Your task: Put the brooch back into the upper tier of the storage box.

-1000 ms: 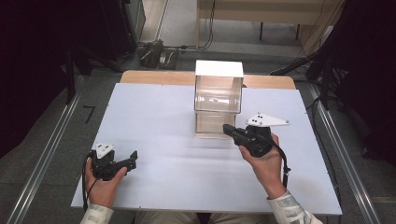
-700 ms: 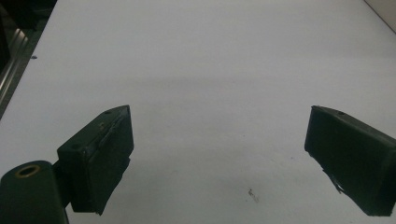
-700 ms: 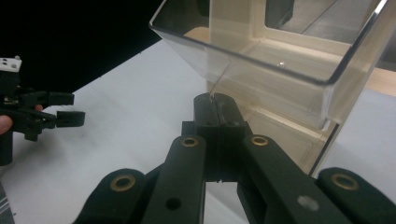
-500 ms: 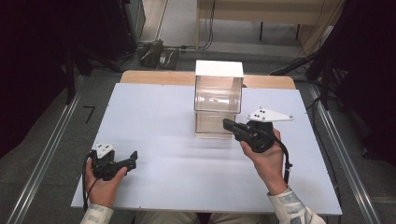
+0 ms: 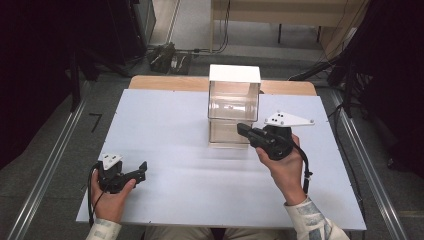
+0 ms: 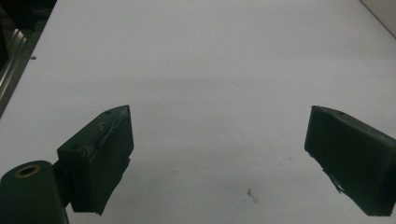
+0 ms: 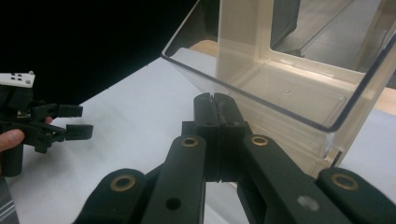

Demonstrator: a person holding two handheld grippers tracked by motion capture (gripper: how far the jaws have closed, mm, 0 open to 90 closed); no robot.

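Now your right gripper (image 5: 243, 129), jaws together and empty, has edged up to the clear box (image 5: 233, 107); left gripper (image 5: 141, 170) idle, jaws apart.

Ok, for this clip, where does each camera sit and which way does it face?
High view: above the person's side, looking forward and down at the table, clear box, both forearms.
Left gripper view: rides the left hand-held gripper, looking along open jaws at bare tabletop.
Right gripper view: rides the right hand-held gripper, jaws shut, tips close to the box's open front.
Shared: the high and right gripper views both show the box and the left hand-held gripper.
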